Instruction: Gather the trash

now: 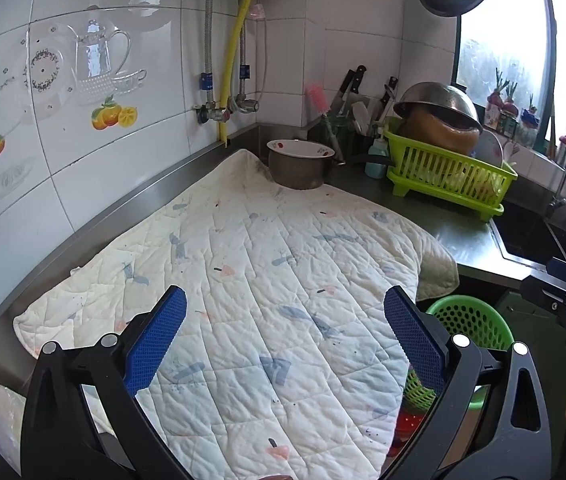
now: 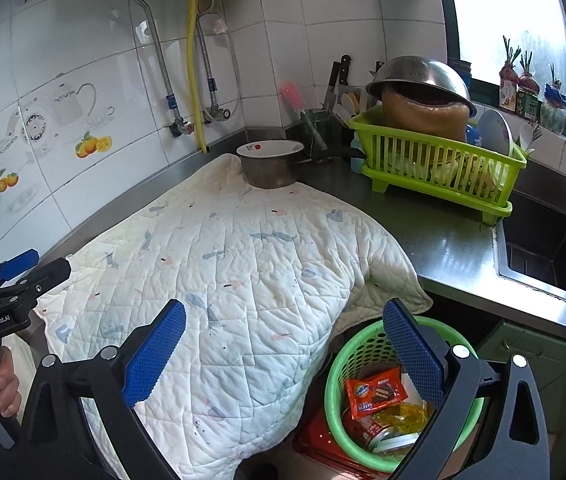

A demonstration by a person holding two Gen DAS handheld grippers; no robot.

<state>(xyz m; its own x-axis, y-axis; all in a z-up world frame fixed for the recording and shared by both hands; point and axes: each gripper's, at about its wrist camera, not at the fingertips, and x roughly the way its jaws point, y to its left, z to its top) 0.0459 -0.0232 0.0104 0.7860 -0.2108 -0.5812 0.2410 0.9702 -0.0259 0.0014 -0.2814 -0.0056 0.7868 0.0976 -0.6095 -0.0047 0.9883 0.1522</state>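
Both blue pads of my right hand-held gripper point(image 2: 283, 344) stand wide apart, holding nothing. My left hand-held gripper point(image 1: 285, 334) is wide too, over the white quilted cloth point(image 1: 251, 280) on the steel worktop point(image 1: 459, 232). At the lower right of the right view, the round green plastic basket point(image 2: 337, 376) holds the trash: an orange snack wrapper point(image 2: 375, 392) and a yellow wrapper point(image 2: 401, 416).
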